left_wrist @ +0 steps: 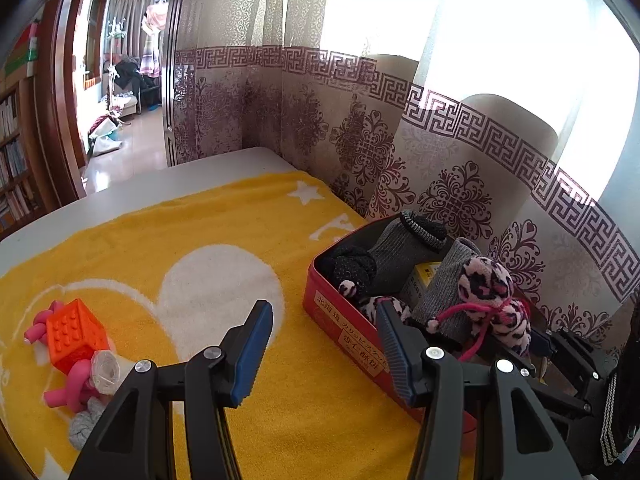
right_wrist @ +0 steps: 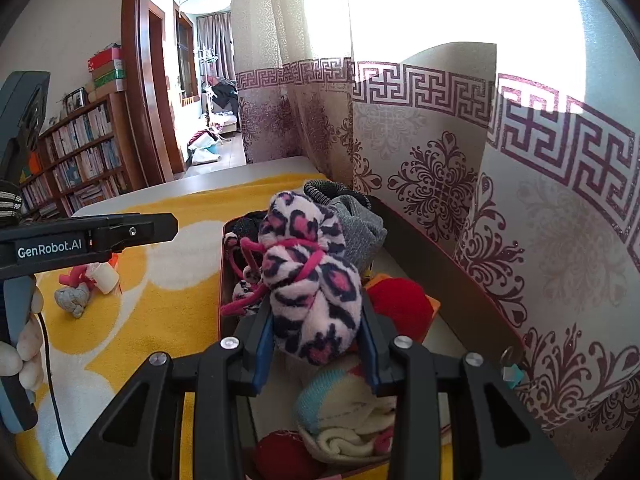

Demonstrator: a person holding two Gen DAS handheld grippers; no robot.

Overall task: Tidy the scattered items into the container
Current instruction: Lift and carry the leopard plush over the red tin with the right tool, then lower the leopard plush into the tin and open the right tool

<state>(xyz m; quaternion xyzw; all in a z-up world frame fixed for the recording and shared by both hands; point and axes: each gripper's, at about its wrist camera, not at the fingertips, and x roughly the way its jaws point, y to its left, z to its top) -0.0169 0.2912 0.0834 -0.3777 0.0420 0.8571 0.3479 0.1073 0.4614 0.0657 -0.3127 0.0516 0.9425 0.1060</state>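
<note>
My right gripper (right_wrist: 316, 340) is shut on a pink leopard-print plush toy (right_wrist: 308, 276) and holds it over the open red tin (right_wrist: 221, 280); the toy also shows in the left wrist view (left_wrist: 492, 300). The tin (left_wrist: 344, 324) holds grey and black socks (left_wrist: 400, 248), a red item (right_wrist: 400, 304) and a white-blue sock (right_wrist: 344, 412). My left gripper (left_wrist: 324, 348) is open and empty, just left of the tin's near wall. An orange studded cube (left_wrist: 76, 332), pink twisted pieces (left_wrist: 76, 384), a clear wrapped item (left_wrist: 106, 372) and a grey knot (left_wrist: 86, 424) lie on the yellow towel at left.
The yellow towel (left_wrist: 200, 240) covers a white table (left_wrist: 220, 164) that stands against a patterned curtain (left_wrist: 440, 160). The tin's lid (right_wrist: 448, 264) stands open against the curtain. A bookshelf (right_wrist: 80, 152) and a doorway (right_wrist: 188, 80) lie beyond the table.
</note>
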